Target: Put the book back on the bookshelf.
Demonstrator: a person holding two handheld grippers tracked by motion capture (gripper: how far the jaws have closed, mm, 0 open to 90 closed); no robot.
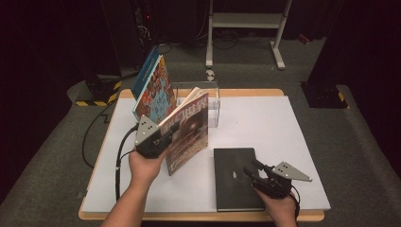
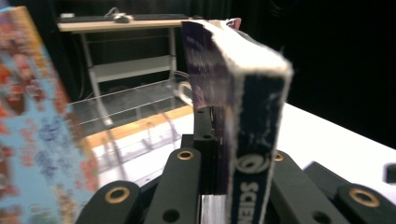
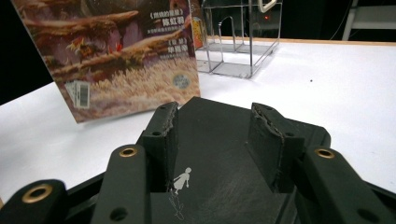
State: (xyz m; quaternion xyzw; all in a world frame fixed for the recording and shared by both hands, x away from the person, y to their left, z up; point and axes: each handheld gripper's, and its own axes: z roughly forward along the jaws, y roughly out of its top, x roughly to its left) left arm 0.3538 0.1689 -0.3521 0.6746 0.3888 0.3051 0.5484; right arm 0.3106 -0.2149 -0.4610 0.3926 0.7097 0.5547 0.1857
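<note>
The paperback (image 1: 189,130) stood tilted above the tabletop (image 1: 293,137), its spine clamped in my left gripper (image 1: 171,130), whose jaws were pressed tight on it; in the left gripper view the spine (image 2: 254,154) rose between the two black jaws. Its lower corner hung close over the white surface, though I could not tell whether it touched. Just behind it a colourful book (image 1: 153,87) leaned upright against a clear wire-and-plastic rack (image 1: 213,104) at the far side of the tabletop. To the right, well apart from the paperback, a black notebook (image 1: 234,177) lay flat near the front edge. My right gripper (image 1: 253,170) rested over the notebook's right side with its jaws spread partway, the cover (image 3: 219,154) lying beneath and between them, unpinched.
</note>
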